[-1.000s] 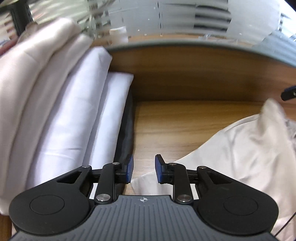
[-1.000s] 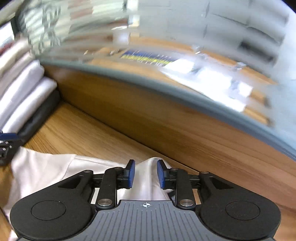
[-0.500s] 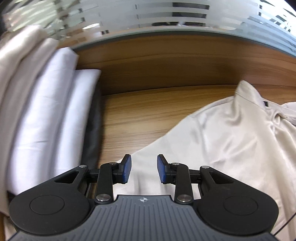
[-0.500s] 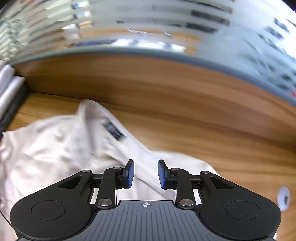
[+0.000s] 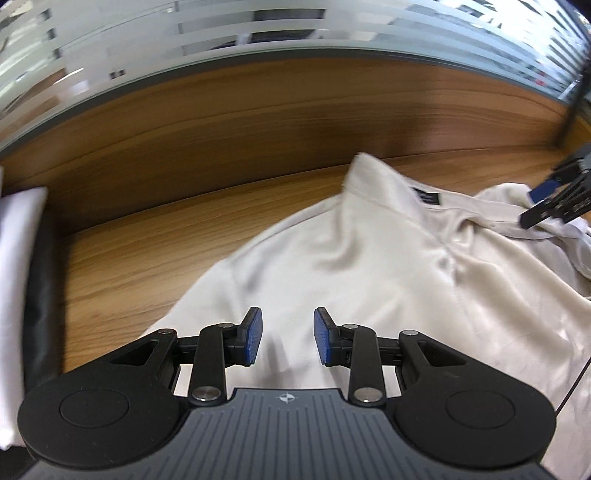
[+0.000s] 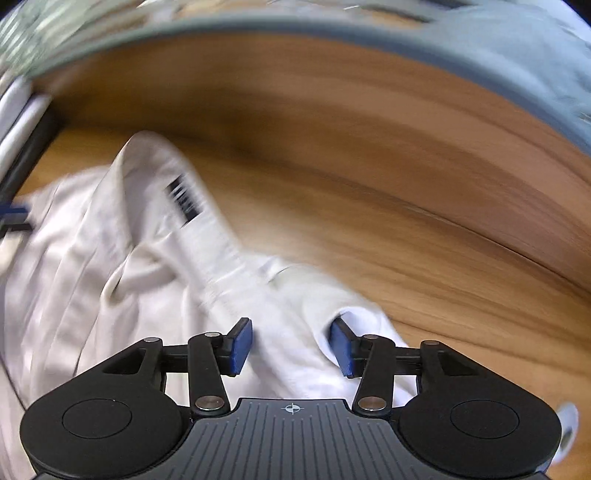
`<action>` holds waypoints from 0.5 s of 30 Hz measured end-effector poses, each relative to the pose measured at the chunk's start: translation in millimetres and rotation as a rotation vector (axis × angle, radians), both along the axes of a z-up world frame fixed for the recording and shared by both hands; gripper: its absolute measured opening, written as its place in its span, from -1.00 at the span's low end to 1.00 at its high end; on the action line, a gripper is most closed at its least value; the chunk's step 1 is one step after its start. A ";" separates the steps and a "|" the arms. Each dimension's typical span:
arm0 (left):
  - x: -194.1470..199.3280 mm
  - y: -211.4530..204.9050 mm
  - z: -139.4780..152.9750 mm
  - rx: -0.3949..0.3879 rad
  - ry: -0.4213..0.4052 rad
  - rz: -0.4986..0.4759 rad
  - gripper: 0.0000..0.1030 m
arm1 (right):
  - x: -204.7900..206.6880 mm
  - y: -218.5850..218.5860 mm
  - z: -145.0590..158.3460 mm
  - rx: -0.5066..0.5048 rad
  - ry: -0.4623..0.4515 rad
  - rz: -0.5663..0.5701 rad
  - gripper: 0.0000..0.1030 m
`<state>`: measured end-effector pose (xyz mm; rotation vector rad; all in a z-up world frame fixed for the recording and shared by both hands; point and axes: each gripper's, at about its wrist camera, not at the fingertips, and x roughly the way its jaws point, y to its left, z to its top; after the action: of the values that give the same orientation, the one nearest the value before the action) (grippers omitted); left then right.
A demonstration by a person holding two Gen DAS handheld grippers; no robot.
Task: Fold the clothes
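A cream collared shirt (image 5: pixel 369 266) lies crumpled on the wooden table (image 5: pixel 140 251), its collar with a black label (image 5: pixel 428 197) toward the back. My left gripper (image 5: pixel 288 341) hovers open over the shirt's near left part, with nothing pinched between its pads. In the right wrist view the same shirt (image 6: pixel 110 266) and its label (image 6: pixel 184 201) are blurred. My right gripper (image 6: pixel 291 349) is over a rumpled fold near the shirt's right edge. Its jaws are opening; cloth lies under the gap and the pads do not press it. The right gripper (image 5: pixel 554 199) also shows past the collar.
A stack of folded white clothes (image 5: pixel 18 280) on a dark one (image 5: pixel 44 295) stands at the left edge. A wooden back panel (image 5: pixel 258 122) under frosted glass (image 5: pixel 258 29) closes the far side. Bare tabletop (image 6: pixel 461 295) lies right of the shirt.
Both grippers swung from the folded stack and back panel to positions low over the cream shirt. The stack slid to the left edge. The right jaws widened; the left widened slightly.
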<state>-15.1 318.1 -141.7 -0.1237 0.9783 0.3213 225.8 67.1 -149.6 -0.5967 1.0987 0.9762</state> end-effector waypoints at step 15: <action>-4.2 1.9 -14.3 0.032 0.059 0.044 -0.33 | 5.9 17.5 21.6 -0.010 -0.392 -0.077 -0.77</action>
<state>-19.3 320.1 -156.0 -0.1068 1.0291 0.3827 231.7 84.6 -128.0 -0.7143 0.7717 0.7476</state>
